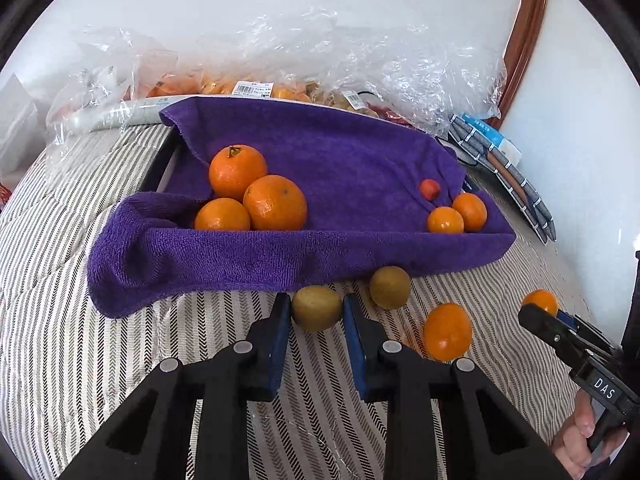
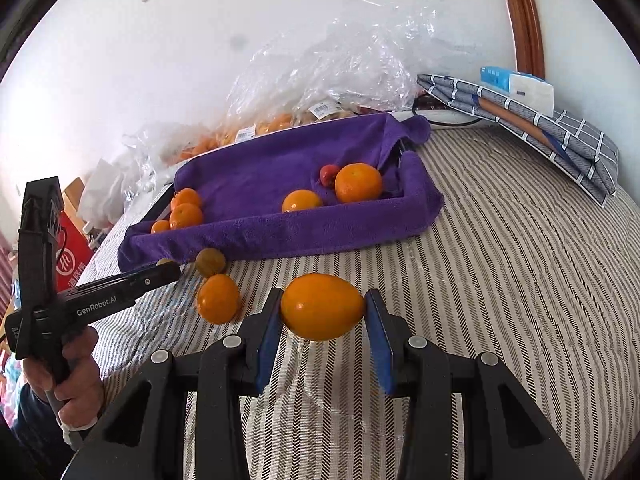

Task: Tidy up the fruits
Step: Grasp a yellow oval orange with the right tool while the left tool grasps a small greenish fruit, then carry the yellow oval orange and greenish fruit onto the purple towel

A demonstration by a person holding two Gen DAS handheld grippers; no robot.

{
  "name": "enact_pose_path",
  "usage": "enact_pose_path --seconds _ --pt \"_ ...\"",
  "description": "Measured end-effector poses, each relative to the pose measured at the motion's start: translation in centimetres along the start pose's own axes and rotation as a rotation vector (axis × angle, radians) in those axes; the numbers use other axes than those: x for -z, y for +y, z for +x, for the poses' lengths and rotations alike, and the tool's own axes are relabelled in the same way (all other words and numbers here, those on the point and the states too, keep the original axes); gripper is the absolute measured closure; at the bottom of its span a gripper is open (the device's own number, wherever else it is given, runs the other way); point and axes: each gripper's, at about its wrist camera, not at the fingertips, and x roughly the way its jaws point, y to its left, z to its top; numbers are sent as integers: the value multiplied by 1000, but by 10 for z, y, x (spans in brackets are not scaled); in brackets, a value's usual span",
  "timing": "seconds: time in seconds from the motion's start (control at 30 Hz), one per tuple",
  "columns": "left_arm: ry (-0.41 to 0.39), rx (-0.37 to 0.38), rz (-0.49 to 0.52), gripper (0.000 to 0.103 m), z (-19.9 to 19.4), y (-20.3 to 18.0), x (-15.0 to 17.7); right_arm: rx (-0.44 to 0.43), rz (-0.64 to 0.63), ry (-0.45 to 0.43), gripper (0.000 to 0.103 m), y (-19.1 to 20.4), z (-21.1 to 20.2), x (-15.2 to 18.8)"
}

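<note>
**Both tongs clenched on fruit at the tray's front edge**

Much is veiled here. My left tongs [image 1: 317, 312] pinch a greenish-brown kiwi [image 1: 316, 307], whose lower half hides behind my fingers; from the right wrist view only a sliver of it shows. My right tongs [image 2: 322, 309] grip an oval orange fruit [image 2: 322, 306], held clear of the bed. The bagged fruit [image 1: 256, 90] under crumpled clear plastic at the back is too blurred to name. The tray beneath the purple towel [image 1: 320, 160] shows only a dark corner.

On the towel sit three oranges [image 1: 256, 196] at the left, two small ones [image 1: 458, 214] and a tiny red fruit [image 1: 429, 189] at the right. A second kiwi [image 1: 389, 287] and another orange fruit [image 1: 447, 332] lie on the striped bedspread [image 1: 80, 340], just before the towel. A white wall stands behind, with folded checked cloth [image 2: 540, 128] beside a wooden frame.
</note>
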Motion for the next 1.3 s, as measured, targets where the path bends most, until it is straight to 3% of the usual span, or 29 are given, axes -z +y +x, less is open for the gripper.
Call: enact_pose_path --seconds 0.23,0.43,0.63,0.8,1.1,1.3 --pt "-68 56 -46 77 -22 10 -7 28 -25 -23 63 3 -2 -6" --pt "-119 17 -86 77 -33 17 -43 10 -69 -70 63 10 -2 -44" --pt "-121 -9 -123 77 -11 19 -80 10 -100 -140 63 9 13 -91" --pt "-104 -38 -129 77 23 14 -94 31 -97 -127 63 -3 44 -121" --pt "-52 -1 -109 77 45 10 -81 63 -57 -75 63 -23 91 -119" --pt "-79 13 -114 77 42 10 -78 82 -39 -63 62 -31 98 -114"
